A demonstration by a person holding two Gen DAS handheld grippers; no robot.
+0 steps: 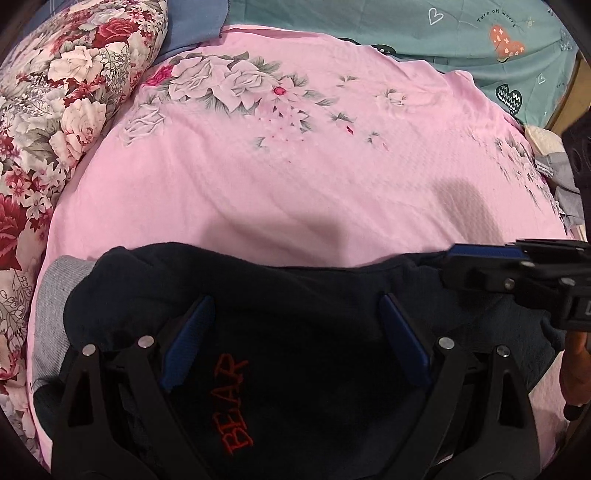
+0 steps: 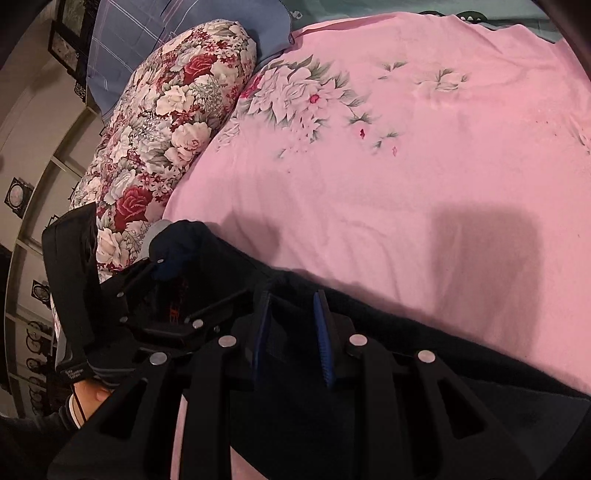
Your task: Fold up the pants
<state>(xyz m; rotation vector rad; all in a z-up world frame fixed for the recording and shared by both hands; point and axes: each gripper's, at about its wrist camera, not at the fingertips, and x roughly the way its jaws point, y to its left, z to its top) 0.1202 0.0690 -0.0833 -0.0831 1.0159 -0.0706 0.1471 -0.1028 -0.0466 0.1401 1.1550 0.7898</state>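
Left gripper [image 1: 295, 325], lower centre of its own view: two black hinged arms with silver rivets, two ribbed blue pads [image 1: 188, 336] spread wide apart, nothing between them but the cloth lying underneath. That cloth is the pants [image 1: 280, 295], dark navy, soft fleecy knit, bunched in a broad mound along the bottom of the frame, with one red embroidered word, BEAR [image 1: 232, 402], running sideways between the pads. Right gripper [image 2: 293, 339], lower centre of the right wrist view: same black build, its two blue pads drawn near each other with a narrow gap and a dark fold of the pants' upper edge in that gap; whether the pads actually bite the fabric, I cannot tell. The pants lie on a pink bedspread [image 1: 295, 177], finely textured weave, gently creased, printed with pale roses and grey-green leaves. Grey knit fabric [image 1: 51, 295] shows at lower left under the navy edge. One bolster-shaped pillow [image 1: 55, 110], white and crimson roses, at the left edge; one blue cloth [image 1: 195, 22] at the top behind it; one teal sheet [image 1: 443, 33] with hearts at upper right.
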